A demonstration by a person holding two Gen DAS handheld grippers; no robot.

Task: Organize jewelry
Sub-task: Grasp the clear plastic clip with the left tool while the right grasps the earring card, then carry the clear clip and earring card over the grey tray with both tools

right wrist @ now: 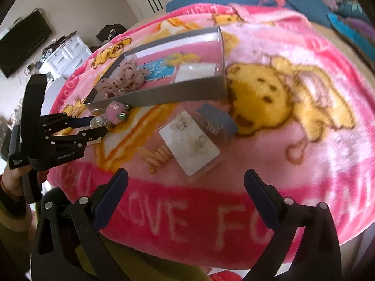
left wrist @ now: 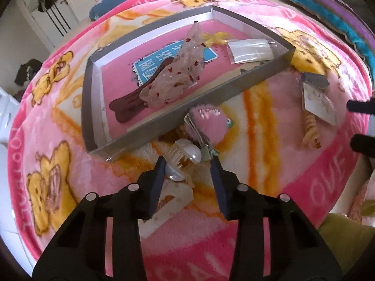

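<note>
step: grip cream pearl-tipped claw clip [left wrist: 181, 161] | my left gripper [left wrist: 188, 164] fingers half-spread astride it, not pinching | right gripper [right wrist: 186, 180] wide, empty | tip: close on its body, lift into grey tray [left wrist: 234, 89]

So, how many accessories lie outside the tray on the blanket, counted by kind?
Hair clips: 2, the pearl claw clip and the pink fuzzy clip
Earring cards: 1
Spiral hair ties: 1
Small blue boxes: 1
Total: 5
</note>
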